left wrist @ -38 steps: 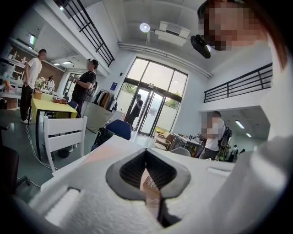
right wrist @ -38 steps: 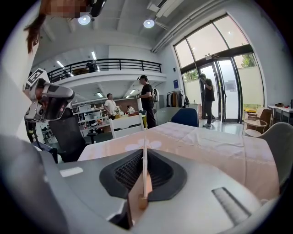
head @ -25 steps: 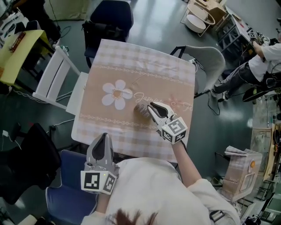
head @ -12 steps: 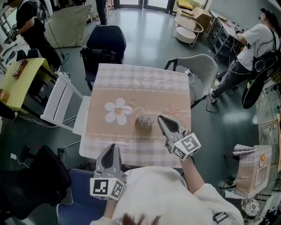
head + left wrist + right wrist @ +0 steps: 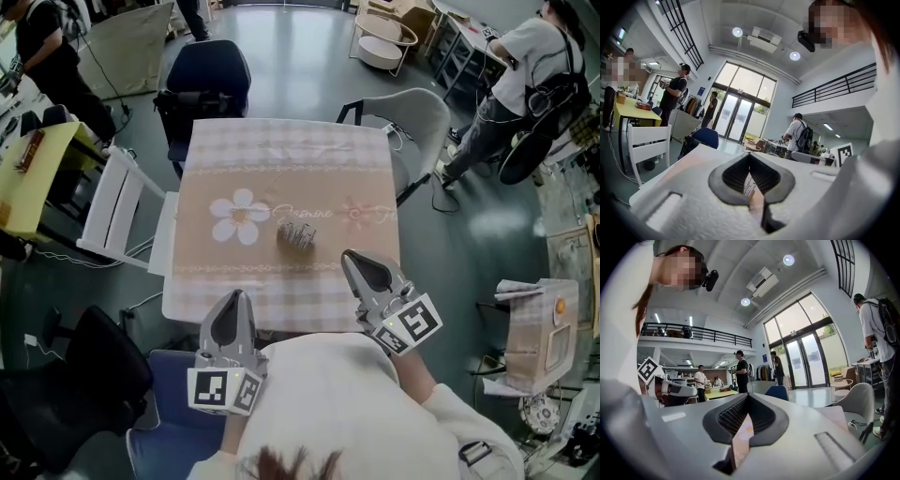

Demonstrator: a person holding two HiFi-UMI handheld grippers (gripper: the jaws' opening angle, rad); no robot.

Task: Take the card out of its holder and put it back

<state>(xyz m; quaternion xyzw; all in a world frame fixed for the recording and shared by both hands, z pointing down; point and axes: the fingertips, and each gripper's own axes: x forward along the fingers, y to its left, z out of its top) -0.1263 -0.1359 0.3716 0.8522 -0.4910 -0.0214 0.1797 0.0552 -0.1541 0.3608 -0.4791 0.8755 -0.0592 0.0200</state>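
Note:
The wire card holder stands near the middle of the table, beside the white flower print. I cannot make out a card in it. My right gripper hangs above the table's near right edge, well back from the holder. Its jaws have just been closing and are shut, with nothing between them. My left gripper hovers over the near left edge, also shut and empty. Through the slit under its tips I see the holder and some tablecloth.
A dark blue chair stands at the table's far side, a grey chair at its far right corner and a white chair at its left. A yellow table is further left. A person stands at the upper right.
My right gripper has drawn back from the card holder toward my body and risen, closing on the way. The left gripper has lifted a little.

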